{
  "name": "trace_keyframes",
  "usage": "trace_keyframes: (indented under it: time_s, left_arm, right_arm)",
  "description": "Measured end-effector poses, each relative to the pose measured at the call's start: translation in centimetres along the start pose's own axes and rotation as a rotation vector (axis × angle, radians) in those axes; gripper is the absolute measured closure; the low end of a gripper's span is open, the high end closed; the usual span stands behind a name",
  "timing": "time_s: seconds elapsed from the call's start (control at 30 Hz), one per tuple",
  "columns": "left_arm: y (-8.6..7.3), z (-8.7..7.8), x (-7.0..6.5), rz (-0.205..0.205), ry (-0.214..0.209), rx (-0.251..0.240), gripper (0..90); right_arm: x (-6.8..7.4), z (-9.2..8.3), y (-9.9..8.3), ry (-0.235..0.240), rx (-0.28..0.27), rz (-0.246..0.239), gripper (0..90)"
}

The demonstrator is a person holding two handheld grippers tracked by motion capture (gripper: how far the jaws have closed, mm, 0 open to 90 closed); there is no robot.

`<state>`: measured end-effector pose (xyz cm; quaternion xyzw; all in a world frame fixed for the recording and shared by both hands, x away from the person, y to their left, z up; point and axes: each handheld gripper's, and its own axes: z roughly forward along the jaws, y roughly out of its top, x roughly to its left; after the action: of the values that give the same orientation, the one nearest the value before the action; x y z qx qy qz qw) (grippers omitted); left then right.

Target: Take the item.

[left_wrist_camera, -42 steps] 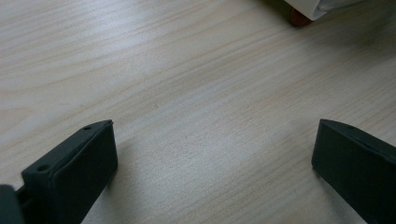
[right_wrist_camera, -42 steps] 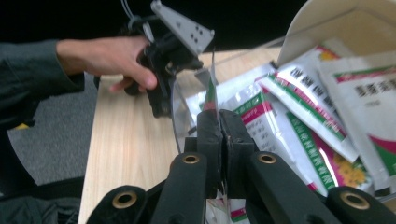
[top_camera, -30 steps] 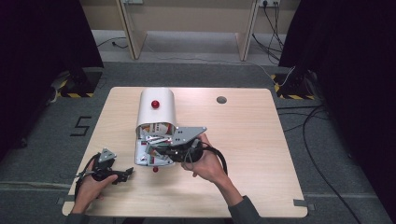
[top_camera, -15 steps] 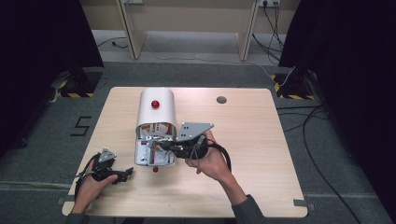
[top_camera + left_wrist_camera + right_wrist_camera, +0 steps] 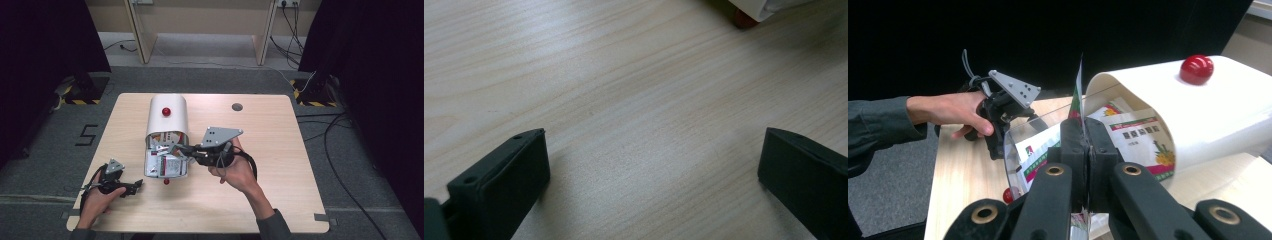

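Up close, the right tool [image 5: 1087,150] pinches a thin packet [image 5: 1078,90] edge-on; the left tool [image 5: 649,170] gapes.

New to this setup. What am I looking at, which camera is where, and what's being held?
No robot arm here: a person sits at a wooden table and works a hand-held two-jaw gripper in each hand.

The high view looks down from above the person's side. The other two pictures come from cameras that ride on the grippers and look along their black jaws.

On the table lies a white box with a rounded top and a red knob. Its clear front flap is open, and printed packets show inside.

The right gripper is shut on a thin packet, held edge-on at the box mouth.

The left gripper rests low over bare table near the front left corner, jaws wide apart with nothing between them. It also appears in the right gripper view, in the person's hand.
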<state>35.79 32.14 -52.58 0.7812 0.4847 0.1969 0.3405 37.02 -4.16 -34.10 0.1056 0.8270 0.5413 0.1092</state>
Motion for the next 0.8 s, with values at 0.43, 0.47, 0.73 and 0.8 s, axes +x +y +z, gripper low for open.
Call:
trace_keyframes:
  time_s: [0.43,0.47,0.73,0.8]
  left_arm:
    - [0.0,0.0,0.0,0.000,0.000,0.000,0.0]
    - [0.0,0.0,0.0,0.001,0.001,0.000,0.0]
    - [0.0,0.0,0.0,-0.001,0.001,-0.004,0.0]
    - [0.0,0.0,0.0,-0.001,0.001,-0.004,0.0]
  right_arm:
    - [-1.0,-2.0,-0.1,-0.053,-0.003,0.011,89.4]
    - [-1.1,-2.1,-0.1,-0.056,-0.004,0.014,89.5]
    - [-2.0,-3.4,-0.7,-0.100,-0.002,0.031,89.5]
    - [-2.2,-3.7,-0.9,-0.107,-0.002,0.035,89.5]
